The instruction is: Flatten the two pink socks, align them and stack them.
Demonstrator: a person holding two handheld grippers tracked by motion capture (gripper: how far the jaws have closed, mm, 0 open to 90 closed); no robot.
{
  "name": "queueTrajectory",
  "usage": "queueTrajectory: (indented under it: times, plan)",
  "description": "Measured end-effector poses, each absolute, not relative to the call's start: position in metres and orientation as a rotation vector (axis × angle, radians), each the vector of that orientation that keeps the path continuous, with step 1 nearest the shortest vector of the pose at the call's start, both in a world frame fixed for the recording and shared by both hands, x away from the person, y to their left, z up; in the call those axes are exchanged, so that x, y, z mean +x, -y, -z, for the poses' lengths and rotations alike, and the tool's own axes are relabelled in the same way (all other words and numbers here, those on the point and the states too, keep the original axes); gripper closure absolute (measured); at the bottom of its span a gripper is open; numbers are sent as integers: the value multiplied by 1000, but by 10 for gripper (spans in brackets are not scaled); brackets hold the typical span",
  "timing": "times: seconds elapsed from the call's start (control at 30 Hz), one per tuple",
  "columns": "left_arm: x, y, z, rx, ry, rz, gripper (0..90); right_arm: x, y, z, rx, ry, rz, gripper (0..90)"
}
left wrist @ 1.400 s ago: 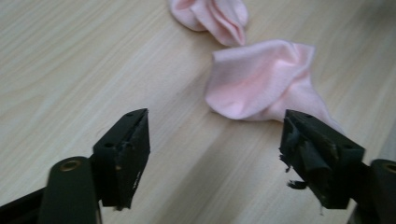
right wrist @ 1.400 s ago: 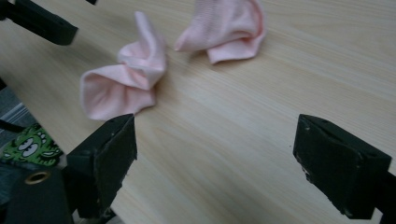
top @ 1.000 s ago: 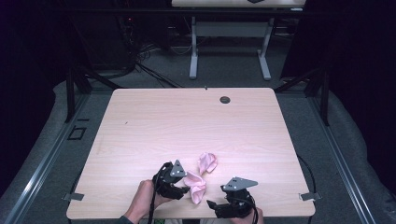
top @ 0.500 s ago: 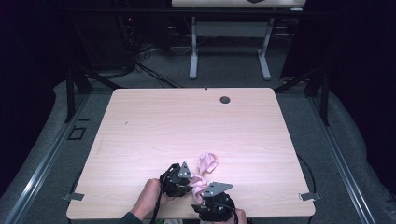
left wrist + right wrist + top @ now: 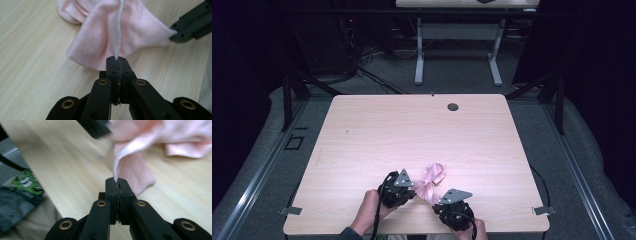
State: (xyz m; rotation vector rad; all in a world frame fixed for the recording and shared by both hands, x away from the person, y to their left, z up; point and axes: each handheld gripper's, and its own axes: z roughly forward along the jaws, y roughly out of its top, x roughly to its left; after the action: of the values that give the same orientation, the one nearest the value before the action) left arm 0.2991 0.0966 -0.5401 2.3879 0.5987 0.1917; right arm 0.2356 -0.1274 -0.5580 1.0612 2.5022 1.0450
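High view above the table (image 5: 362,150); both tool views close, sharing the pink cloth (image 5: 140,27).

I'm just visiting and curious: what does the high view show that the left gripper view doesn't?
The high view alone takes in the whole table, its dark round hole and the person's hands. The left gripper view alone shows up close the left gripper pinching the cloth's hem, jaws having just closed. Both share the pink cloth and the right gripper pinching it too.
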Motion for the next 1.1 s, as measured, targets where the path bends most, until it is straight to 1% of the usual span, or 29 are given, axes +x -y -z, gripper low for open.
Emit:
queueTrajectory:
  times: [0.13, 0.27, 0.4, 0.5, 0.53, 0.57, 0.6, 0.63, 0.7, 0.77, 0.8, 0.87, 0.9, 0.97, 1.0, 1.1]
  plan:
    - [299, -107, 531, 2367, -611, -213, 895, 238, 141, 551, 1057, -2451, -993, 886]
    - [295, -114, 530, 2398, -598, -224, 894, 235, 151, 547, 1047, -2445, -962, 884]
    - [288, -121, 535, 2449, -592, -220, 894, 228, 149, 550, 1016, -2516, -938, 875]
    - [283, -127, 540, 2486, -598, -221, 890, 225, 145, 555, 994, -2601, -942, 755]
    - [282, -129, 541, 2487, -607, -225, 878, 225, 147, 554, 1004, -2622, -1002, 657]
    - [281, -132, 541, 2488, -617, -229, 878, 225, 147, 554, 1004, -2622, -1002, 657]
    - [281, -134, 542, 2489, -628, -235, 854, 227, 149, 553, 1025, -2614, -1052, 634]
    - [280, -137, 542, 2487, -646, -231, 794, 228, 152, 550, 1028, -2603, -1082, 595]
    - [279, -141, 541, 2480, -669, -225, 724, 233, 157, 544, 1054, -2560, -1118, 577]
    - [278, -147, 538, 2444, -736, -235, 599, 240, 161, 541, 1097, -2520, -1121, 566]
    - [278, -149, 536, 2409, -771, -240, 587, 245, 162, 541, 1117, -2503, -1103, 565]
    - [278, -152, 531, 2360, -842, -218, 505, 253, 161, 544, 1149, -2497, -1061, 566]
    - [278, -153, 530, 2341, -864, -208, 498, 257, 159, 547, 1166, -2498, -1029, 568]
    - [278, -153, 527, 2298, -928, -178, 445, 263, 157, 552, 1173, -2502, -1005, 579]
    - [278, -152, 526, 2277, -950, -153, 434, 265, 155, 554, 1179, -2502, -991, 581]
    - [280, -145, 530, 2270, -1021, -117, 426, 268, 150, 559, 1178, -2515, -968, 598]
